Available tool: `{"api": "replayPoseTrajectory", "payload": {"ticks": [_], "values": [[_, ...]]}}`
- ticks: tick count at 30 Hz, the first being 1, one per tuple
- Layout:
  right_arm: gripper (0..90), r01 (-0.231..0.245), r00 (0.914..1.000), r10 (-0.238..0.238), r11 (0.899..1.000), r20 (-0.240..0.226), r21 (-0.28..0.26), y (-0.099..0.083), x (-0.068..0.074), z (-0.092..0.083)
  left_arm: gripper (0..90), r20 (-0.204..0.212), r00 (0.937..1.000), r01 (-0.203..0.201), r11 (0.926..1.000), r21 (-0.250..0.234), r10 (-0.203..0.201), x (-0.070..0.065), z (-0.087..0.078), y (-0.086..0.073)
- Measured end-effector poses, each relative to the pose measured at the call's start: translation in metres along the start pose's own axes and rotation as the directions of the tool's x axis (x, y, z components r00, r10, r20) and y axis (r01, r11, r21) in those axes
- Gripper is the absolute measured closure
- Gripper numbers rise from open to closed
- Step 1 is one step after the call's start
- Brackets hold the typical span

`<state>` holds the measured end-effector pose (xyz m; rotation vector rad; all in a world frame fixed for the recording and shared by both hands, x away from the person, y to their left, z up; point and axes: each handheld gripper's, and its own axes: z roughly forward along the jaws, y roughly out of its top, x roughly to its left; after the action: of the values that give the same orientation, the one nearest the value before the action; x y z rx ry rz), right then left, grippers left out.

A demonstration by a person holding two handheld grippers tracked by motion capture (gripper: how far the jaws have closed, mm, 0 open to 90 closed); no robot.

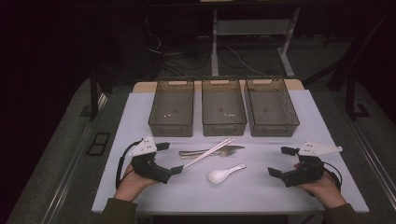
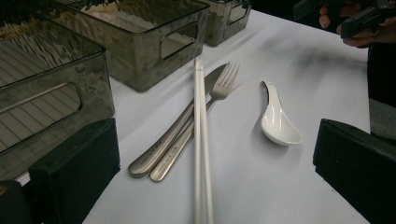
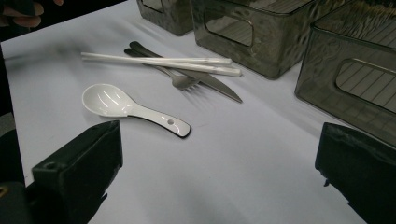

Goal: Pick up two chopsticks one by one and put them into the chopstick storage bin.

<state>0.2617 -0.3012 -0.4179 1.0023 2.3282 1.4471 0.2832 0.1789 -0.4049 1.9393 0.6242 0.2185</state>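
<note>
Left gripper rests at the table's near left, jaws released, empty. Just right lie 2 white chopsticks across a knife and fork, white spoon nearer. Right gripper rests near right, released, empty.

Three bins, two chopsticks, fork, knife, spoon.

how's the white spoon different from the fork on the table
The spoon is white and glossy, short, with a deep rounded bowl; the fork is grey metal, long and slim, ending in tines. The spoon lies alone on the table, while the fork lies beside a knife with white chopsticks across it. Both lie flat, untouched by either gripper.
</note>
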Motion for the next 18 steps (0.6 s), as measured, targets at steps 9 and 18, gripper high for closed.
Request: {"api": "replayPoseTrajectory", "payload": {"ticks": [9, 18], "values": [[0.6, -0.006, 1.0000, 0.006, 1.000, -0.005, -0.003, -0.0002, -0.0009, -0.0003, 0.0, -0.004, 1.0000, 0.004, 1.0000, -0.007, -0.004, -0.0004, 0.0029, 0.0044], [0.6, -0.008, 1.0000, 0.008, 1.000, 0.002, 0.003, 0.0002, 0.0003, 0.0008, 2.1, -0.006, 1.0000, -0.005, 1.0000, -0.002, 0.005, 0.0021, 0.0074, 0.0085]]}}
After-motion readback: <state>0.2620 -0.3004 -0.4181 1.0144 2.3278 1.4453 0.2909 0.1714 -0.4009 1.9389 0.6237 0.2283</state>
